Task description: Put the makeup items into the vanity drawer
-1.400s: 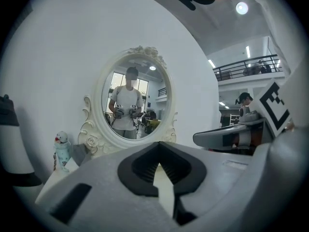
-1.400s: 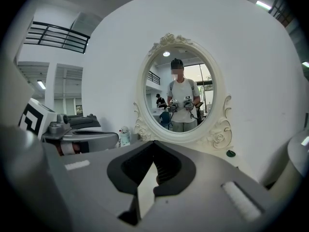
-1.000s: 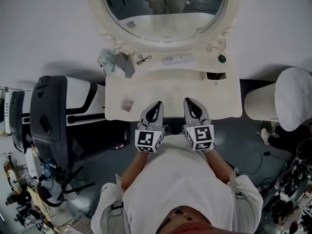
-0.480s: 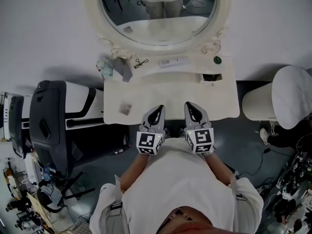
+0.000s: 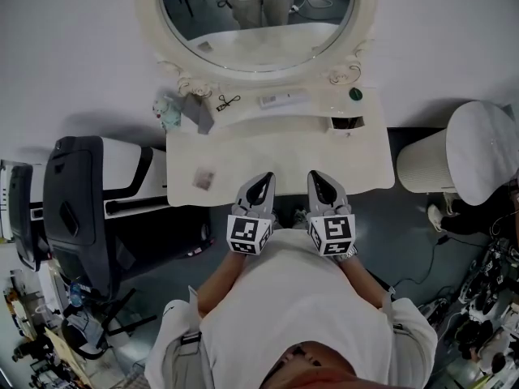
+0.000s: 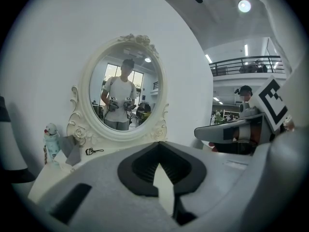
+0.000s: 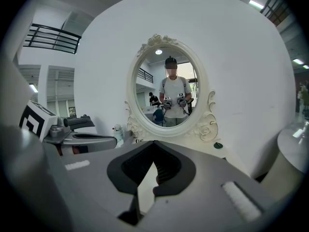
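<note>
Head view: the vanity (image 5: 357, 168) carries everything on its top. At its front edge hover the left gripper (image 5: 261, 178) and right gripper (image 5: 316, 177), both clenched and empty. A dark opening (image 5: 347, 123) near the back right corner may be the drawer. Along the back edge lie a white tube (image 5: 280, 100), an eyelash curler (image 5: 223, 101) and a green pot (image 5: 354, 94). Nothing is picked up yet, so next a claw must open and reach for an item.
</note>
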{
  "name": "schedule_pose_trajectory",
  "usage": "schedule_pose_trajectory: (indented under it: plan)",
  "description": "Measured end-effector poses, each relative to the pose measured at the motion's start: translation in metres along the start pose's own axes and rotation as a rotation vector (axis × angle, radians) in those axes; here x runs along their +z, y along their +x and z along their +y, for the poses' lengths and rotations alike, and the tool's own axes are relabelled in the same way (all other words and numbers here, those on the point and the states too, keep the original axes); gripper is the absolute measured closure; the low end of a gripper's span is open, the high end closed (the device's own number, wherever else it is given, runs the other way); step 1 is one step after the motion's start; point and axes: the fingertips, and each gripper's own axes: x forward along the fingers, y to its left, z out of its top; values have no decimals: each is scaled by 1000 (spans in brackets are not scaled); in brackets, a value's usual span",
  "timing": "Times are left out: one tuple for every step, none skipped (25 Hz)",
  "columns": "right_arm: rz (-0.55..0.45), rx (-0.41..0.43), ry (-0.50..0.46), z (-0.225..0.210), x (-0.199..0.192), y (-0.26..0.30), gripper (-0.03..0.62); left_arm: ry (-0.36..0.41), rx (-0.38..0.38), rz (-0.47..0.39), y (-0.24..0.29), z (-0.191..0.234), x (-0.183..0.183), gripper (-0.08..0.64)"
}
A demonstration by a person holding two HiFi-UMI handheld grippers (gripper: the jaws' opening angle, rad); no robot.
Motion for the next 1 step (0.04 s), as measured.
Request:
schedule_pose_trajectory:
  plan:
    - [2,-3,1,0,-1,0,586,2,-3,-2,0,0,0,554]
